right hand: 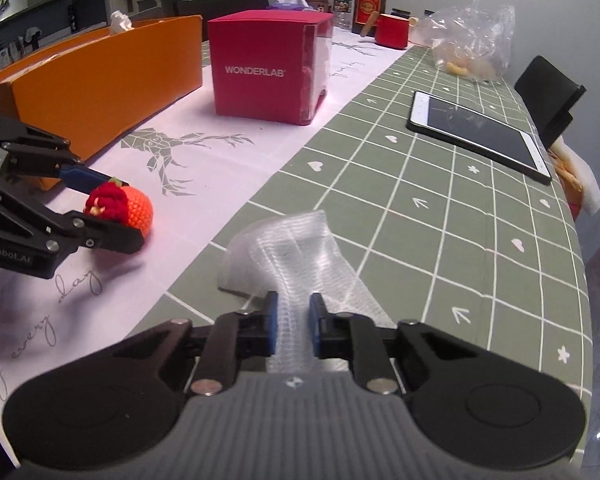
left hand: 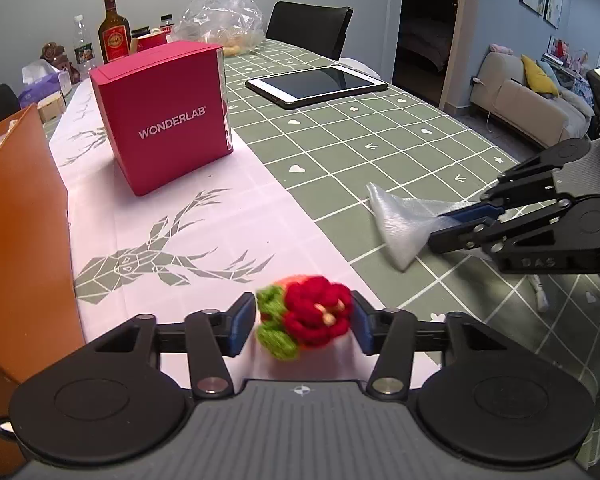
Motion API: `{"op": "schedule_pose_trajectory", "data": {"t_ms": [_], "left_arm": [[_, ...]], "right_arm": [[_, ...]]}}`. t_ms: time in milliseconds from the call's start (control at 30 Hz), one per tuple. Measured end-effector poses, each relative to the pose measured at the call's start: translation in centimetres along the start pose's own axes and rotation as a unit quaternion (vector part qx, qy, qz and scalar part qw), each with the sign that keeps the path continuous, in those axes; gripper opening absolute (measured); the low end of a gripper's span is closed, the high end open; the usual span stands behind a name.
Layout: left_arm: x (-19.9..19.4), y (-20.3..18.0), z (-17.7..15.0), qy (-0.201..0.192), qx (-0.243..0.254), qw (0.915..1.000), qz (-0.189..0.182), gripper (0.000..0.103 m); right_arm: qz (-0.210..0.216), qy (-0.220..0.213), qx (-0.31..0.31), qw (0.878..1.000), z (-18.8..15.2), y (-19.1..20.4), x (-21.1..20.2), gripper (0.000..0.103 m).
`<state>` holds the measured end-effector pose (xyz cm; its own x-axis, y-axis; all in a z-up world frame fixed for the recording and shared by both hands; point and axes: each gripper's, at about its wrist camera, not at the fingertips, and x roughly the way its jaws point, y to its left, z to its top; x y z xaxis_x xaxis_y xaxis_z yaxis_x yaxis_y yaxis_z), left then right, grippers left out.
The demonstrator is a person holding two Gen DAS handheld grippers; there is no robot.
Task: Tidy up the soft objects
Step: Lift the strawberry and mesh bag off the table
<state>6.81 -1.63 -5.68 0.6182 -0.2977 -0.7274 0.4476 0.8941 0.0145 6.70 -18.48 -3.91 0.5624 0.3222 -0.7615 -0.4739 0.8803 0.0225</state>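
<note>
A crocheted orange ball with a red flower and green leaves (left hand: 306, 322) lies on the white runner between the fingers of my left gripper (left hand: 305, 325); the jaws stand close around it, the right pad touching, a small gap at the left. It also shows in the right wrist view (right hand: 130, 208). My right gripper (right hand: 293, 326) is shut on a clear bubble-wrap piece (right hand: 292, 256) that rests on the green cloth. The bubble wrap (left hand: 400, 220) and my right gripper (left hand: 456, 226) show at the right of the left wrist view.
An orange box (right hand: 96, 80) stands along the left. A red WONDERLAB box (left hand: 164, 116) stands on the runner. A tablet (left hand: 316, 84) lies further back. Bottles (left hand: 114, 30), a red cup (right hand: 392, 30) and a plastic bag (left hand: 220, 12) stand at the far end.
</note>
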Motion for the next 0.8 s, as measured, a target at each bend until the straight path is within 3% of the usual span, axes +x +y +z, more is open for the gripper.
{"op": "schedule_pose_trajectory", "data": {"t_ms": [33,100,167,400,800], "left_arm": [[0.1,-0.1,0.0,-0.002,0.002,1.0000,0.001,0.064],[0.3,-0.2,0.0,-0.005,0.002,1.0000,0.001,0.064],[0.3,-0.1,0.0,-0.006,-0.003,1.0000,-0.004,0.055],[-0.5,0.0,0.0,-0.006,-0.002,0.9997,-0.023,0.054],[-6.2,0.0,2.0,-0.025,0.065,0.9976,-0.006,0.054]], "right_arm": [[0.000,-0.001,0.007,1.000,-0.1,-0.2,-0.1,0.001],[-0.004,-0.003,0.021,1.000,-0.2,-0.7,-0.3,0.000],[-0.008,-0.007,0.035,0.999,-0.3,-1.1,-0.4,0.000],[-0.009,-0.014,0.050,0.999,-0.3,-1.3,-1.4,0.000],[-0.001,-0.040,0.036,0.999,1.6,0.4,-3.8,0.000]]}}
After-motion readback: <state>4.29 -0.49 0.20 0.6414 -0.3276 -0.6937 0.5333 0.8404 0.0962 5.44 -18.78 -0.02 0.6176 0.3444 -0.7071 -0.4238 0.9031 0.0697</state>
